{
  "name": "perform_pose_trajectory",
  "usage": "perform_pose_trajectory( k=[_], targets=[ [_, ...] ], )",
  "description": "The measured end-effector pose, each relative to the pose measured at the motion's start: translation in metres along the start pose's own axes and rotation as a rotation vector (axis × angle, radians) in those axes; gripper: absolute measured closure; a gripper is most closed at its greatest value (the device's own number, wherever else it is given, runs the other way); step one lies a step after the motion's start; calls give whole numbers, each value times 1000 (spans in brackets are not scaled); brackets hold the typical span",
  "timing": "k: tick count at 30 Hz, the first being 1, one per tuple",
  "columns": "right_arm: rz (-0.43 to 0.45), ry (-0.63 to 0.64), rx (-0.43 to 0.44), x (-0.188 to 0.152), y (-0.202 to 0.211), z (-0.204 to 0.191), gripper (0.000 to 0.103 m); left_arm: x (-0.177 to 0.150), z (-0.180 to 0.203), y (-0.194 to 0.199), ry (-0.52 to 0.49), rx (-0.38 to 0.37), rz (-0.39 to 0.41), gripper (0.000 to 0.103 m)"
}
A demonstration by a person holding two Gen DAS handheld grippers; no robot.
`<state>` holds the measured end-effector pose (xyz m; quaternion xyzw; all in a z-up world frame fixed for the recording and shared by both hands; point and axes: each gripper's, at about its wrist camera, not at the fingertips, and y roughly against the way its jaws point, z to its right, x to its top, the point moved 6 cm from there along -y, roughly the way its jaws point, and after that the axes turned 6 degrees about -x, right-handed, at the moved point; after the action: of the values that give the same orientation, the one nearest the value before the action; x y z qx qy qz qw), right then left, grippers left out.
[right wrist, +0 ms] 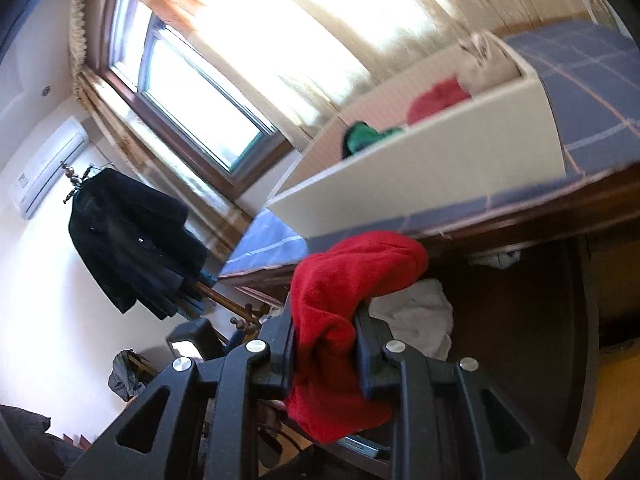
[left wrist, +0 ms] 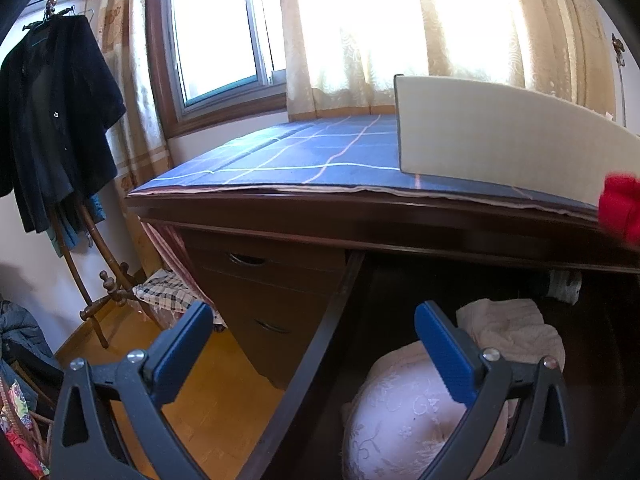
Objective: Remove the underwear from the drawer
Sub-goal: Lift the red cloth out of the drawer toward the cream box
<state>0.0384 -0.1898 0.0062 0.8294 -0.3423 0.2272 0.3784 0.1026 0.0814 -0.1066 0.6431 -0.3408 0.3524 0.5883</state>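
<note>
My right gripper (right wrist: 325, 330) is shut on a red piece of underwear (right wrist: 340, 280), held up in front of the desk edge. The same red underwear (left wrist: 622, 206) shows at the far right of the left wrist view. My left gripper (left wrist: 314, 344) stands open over the left side wall of the pulled-out drawer (left wrist: 320, 340), nothing between its blue pads. Inside the drawer lie a pale lace garment (left wrist: 404, 412) and a cream cloth (left wrist: 508, 328); the cream cloth (right wrist: 420, 316) lies below the red piece. A white box (right wrist: 432, 160) on the desk holds red and green clothes.
The dark wooden desk (left wrist: 360, 216) carries a blue checked cloth (left wrist: 300, 156) and the white box (left wrist: 500, 140). Closed drawers (left wrist: 260, 280) sit left of the open one. A coat rack with a dark jacket (left wrist: 52, 120) stands at left by the window.
</note>
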Motion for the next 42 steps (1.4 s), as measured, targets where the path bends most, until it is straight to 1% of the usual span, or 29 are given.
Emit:
perform_pose_trajectory(
  k=[4,7,11,18,23,30,35,38,42],
  targets=[
    [38,41,22,17,8,-18,77,0,0,0,-5,0,4,0],
    [81,76,38,35,15,-34,77,-1,2,1,-7,1,5,0],
    [141,121,34,61,22,-50,77,-1,2,1,-7,-1,6,0],
    [198,161,19,92,15,-69,77,0,5,5,-8,-2,11,0],
    [223,159,12,119,-8,-75,77,2,4,4,-10,-6,12,0],
    [263,118,11,153,-49,-75,77,4,3,3,-15,-14,17,0],
    [284,125,-48,172,-87,-76,77,5,2,2,-14,-23,19,0],
    [278,113,-65,179,-111,-72,77,3,1,3,-12,-28,21,0],
    [266,94,-114,188,-144,-66,77,3,2,3,-15,-32,25,0]
  ],
)
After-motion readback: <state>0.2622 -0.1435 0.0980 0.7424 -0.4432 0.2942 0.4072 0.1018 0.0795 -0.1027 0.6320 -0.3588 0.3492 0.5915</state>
